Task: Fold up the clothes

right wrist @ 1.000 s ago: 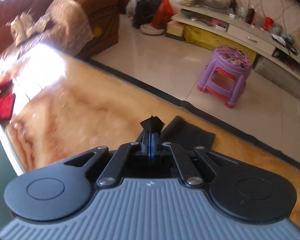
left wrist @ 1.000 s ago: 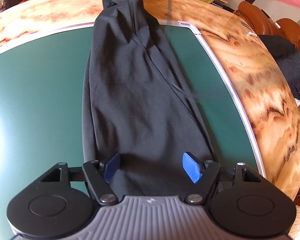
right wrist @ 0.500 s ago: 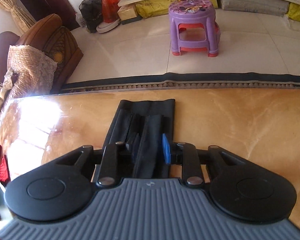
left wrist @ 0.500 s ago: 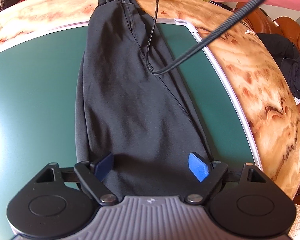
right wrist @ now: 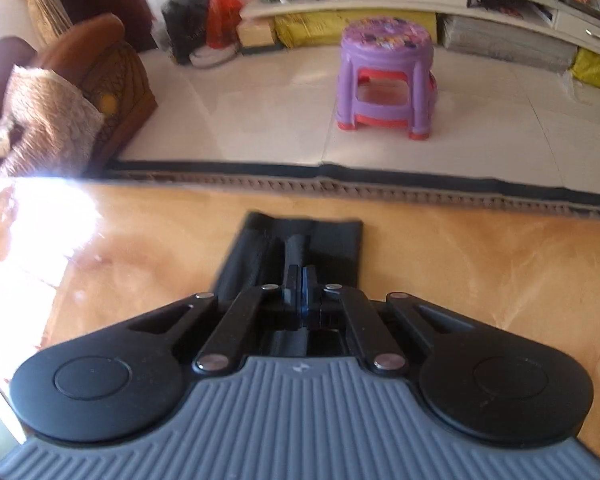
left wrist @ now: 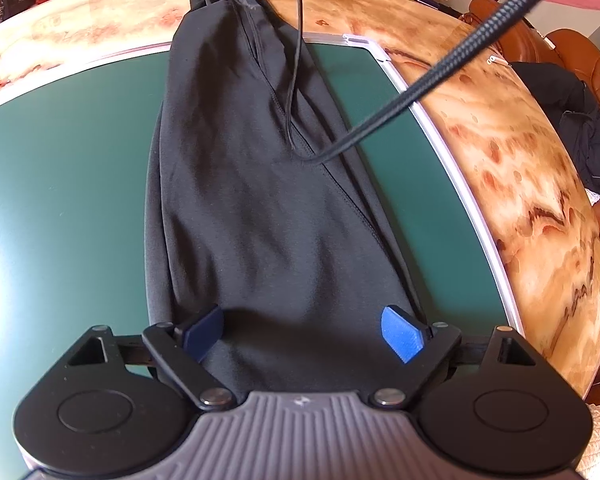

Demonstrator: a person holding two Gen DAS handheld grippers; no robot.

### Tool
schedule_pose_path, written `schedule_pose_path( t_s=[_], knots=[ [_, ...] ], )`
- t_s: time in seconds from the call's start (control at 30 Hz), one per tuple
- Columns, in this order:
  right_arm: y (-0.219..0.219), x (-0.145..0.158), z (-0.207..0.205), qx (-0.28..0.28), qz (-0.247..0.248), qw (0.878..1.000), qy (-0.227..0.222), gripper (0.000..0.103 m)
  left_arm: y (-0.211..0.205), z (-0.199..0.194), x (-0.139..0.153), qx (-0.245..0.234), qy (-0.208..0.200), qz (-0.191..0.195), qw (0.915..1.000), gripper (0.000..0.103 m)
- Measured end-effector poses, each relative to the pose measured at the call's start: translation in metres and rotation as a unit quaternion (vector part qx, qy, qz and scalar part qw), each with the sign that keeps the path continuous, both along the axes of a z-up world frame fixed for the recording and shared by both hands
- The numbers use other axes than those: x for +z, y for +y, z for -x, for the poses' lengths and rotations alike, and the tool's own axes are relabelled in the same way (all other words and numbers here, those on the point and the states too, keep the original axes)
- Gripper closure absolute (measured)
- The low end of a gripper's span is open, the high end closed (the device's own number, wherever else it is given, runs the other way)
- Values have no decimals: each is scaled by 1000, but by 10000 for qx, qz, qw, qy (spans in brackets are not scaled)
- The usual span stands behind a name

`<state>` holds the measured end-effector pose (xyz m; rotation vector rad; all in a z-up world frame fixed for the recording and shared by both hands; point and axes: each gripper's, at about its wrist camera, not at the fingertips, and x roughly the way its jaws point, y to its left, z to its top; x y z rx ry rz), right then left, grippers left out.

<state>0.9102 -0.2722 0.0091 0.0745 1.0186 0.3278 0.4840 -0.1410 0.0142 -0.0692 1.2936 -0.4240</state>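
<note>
Your left gripper (left wrist: pixel 302 332) hangs over the near end of the black trousers (left wrist: pixel 260 184), its jaws opening wide and the pads not pressing the cloth. The trousers lie long, straight away from you, over the green mat (left wrist: pixel 60 168) onto the glossy marbled table (left wrist: pixel 500 152). At that far end your right gripper (right wrist: pixel 299 280) is closed, pinching a ridge of the smooth, thin fabric.

Black trousers (left wrist: pixel 260 184), green mat (left wrist: pixel 60 168), marbled amber table (left wrist: pixel 512 168), purple stool (right wrist: pixel 386 76)
</note>
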Motion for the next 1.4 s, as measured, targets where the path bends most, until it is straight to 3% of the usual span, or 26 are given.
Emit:
schedule_pose_path(
  t_s=[0.2, 0.47, 0.53, 0.73, 0.83, 1.03, 1.27, 1.4],
  knots=[
    [6, 47, -10, 201, -534, 9971, -508, 101, -4, 2, -1, -38, -62, -43, 10000, 10],
    [-16, 52, -7, 265, -1537, 9856, -646, 101, -11, 6, -3, -30, -194, -128, 9997, 7],
    [-17, 48, -12, 225, -1270, 9898, -610, 101, -12, 6, -3, -44, -206, -130, 9997, 5],
    [-34, -8, -29, -337, -146, 9993, 11, 101, -13, 5, -4, -48, -205, -90, 9997, 5],
    [-28, -20, -28, -351, 50, 9994, 35, 101, -14, 5, -4, -70, -217, -89, 9997, 5],
    [-4, -25, -28, -289, 597, 9978, -89, 101, -15, 4, -4, -88, -232, -102, 9996, 5],
    [8, -25, -18, -656, 1093, 9912, -364, 101, 0, 7, -2, 19, -74, 171, 9998, 7],
    [1, -22, -15, -812, 1000, 9913, -288, 98, 9, 14, 2, 63, -59, 331, 9994, 10]
  ],
)
